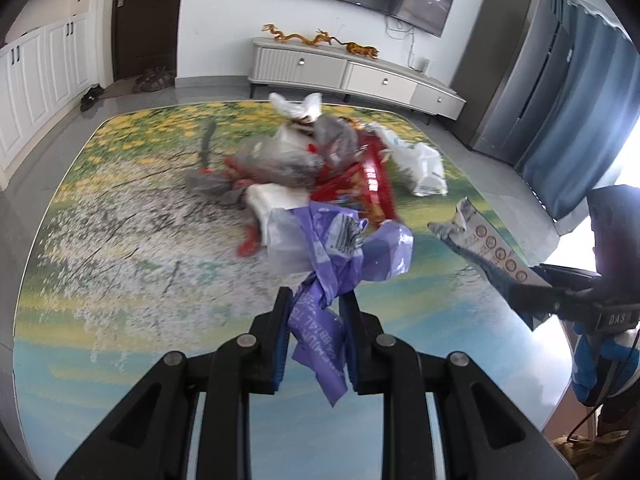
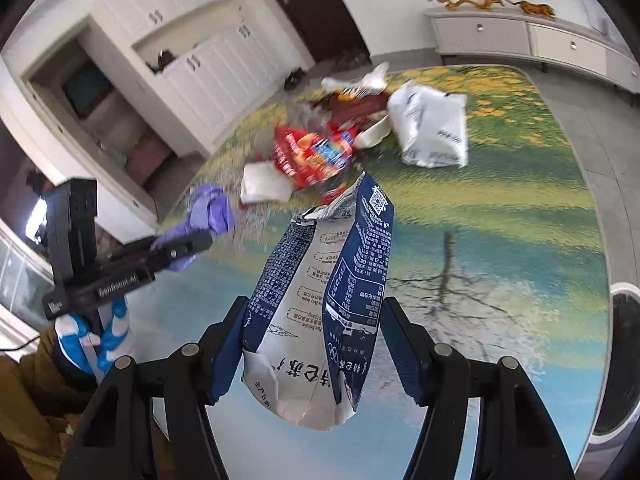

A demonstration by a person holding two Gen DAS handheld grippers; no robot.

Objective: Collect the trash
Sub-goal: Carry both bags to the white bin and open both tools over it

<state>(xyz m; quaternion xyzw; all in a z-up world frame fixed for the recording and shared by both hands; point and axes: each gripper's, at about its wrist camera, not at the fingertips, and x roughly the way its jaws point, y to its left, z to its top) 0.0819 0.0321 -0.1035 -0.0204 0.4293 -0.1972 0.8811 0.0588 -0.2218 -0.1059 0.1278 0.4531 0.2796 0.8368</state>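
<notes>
Ahead, a trash pile (image 1: 320,168) on the rug (image 1: 120,240) (left claw (image 1: 316,300) around purple wrapper (image 1: 344,248), right claw (image 2: 312,312) around blue-white bag (image 2: 320,300)).

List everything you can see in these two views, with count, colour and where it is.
purple plastic bag: 1, purple, held by the left gripper
milk carton: 1, blue and white, flattened, held by the right gripper
red snack wrapper: 1, red, middle of the pile
white plastic bag: 1, white, right of the pile
rug: 1, yellow, green and blue, under the pile
TV cabinet: 1, pale grey, far wall
curtain: 1, blue, right
left gripper: 1, black
right gripper: 1, black
</notes>
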